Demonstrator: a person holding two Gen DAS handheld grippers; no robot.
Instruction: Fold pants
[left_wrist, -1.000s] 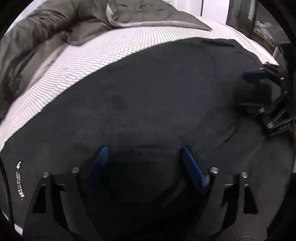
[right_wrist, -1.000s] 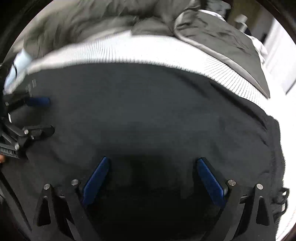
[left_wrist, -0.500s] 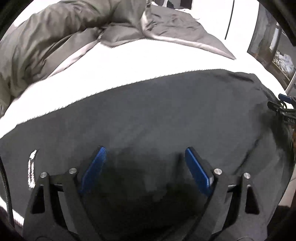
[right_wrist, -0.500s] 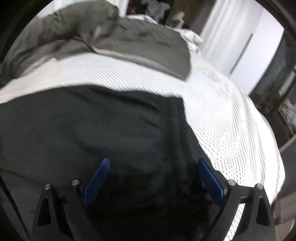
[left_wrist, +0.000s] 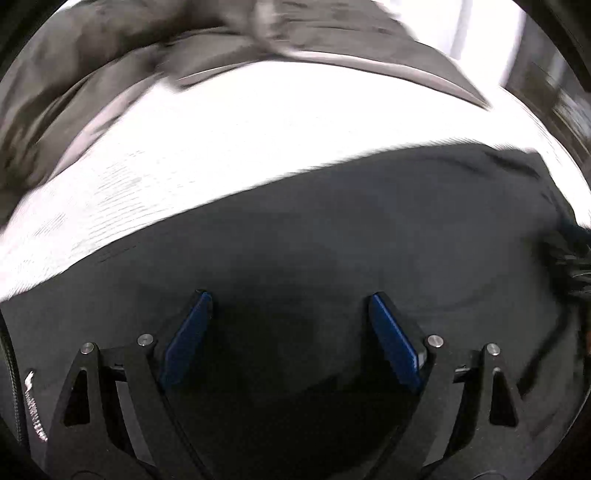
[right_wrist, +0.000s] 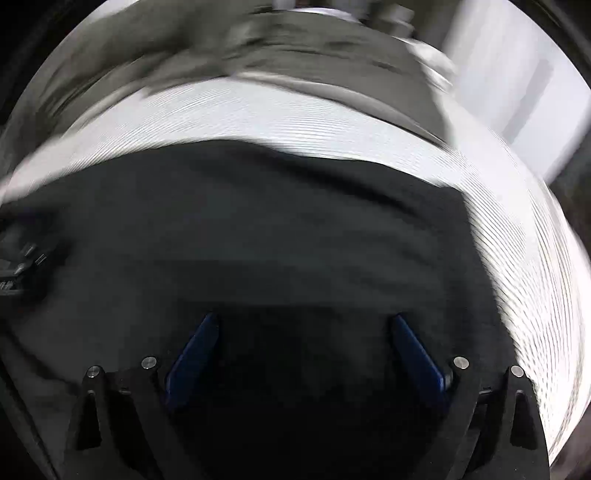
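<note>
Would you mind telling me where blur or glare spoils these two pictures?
Left wrist view: the white bedsheet is blown out by glare and the grey duvet is smeared. Right wrist view: the sheet streaks with motion blur, while the black pants stay fairly readable.

The pants (left_wrist: 332, 229) lie spread on the bed (left_wrist: 221, 147). A rumpled blanket (left_wrist: 110, 55) sits on the bed behind them, apart from their far edge. The left tool (left_wrist: 288, 295) hangs over the pants' left part, the right tool (right_wrist: 306, 317) over their right part, near the bed's right edge.
</note>
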